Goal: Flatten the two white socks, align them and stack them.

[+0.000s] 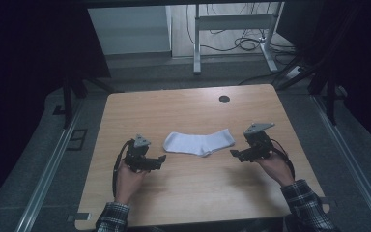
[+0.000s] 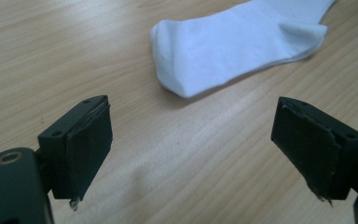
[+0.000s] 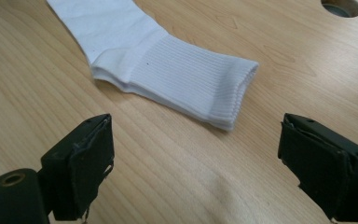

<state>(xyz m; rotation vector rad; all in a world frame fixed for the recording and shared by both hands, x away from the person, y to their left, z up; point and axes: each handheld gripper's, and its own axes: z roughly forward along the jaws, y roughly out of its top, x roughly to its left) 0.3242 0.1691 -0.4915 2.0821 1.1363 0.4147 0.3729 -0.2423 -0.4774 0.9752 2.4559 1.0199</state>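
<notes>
A white sock (image 1: 199, 142) lies flat in the middle of the wooden table (image 1: 193, 193), toe to the left and ribbed cuff to the right. My left gripper (image 1: 162, 159) hovers just left of the toe end, open, with nothing between its jaws; the sock's toe (image 2: 186, 60) lies ahead of it. My right gripper (image 1: 235, 154) hovers just right of the cuff, open and empty as well. The ribbed cuff (image 3: 200, 84) lies a short way ahead of its jaws, apart from them. Each gripper is held in a person's hand.
A round cable hole (image 1: 224, 99) sits near the table's far edge, seen too as the hole (image 3: 341, 6) in the right gripper view. Beyond the table stand a desk frame (image 1: 232, 29) and floor cables. Dark carpet and metal rails flank the table.
</notes>
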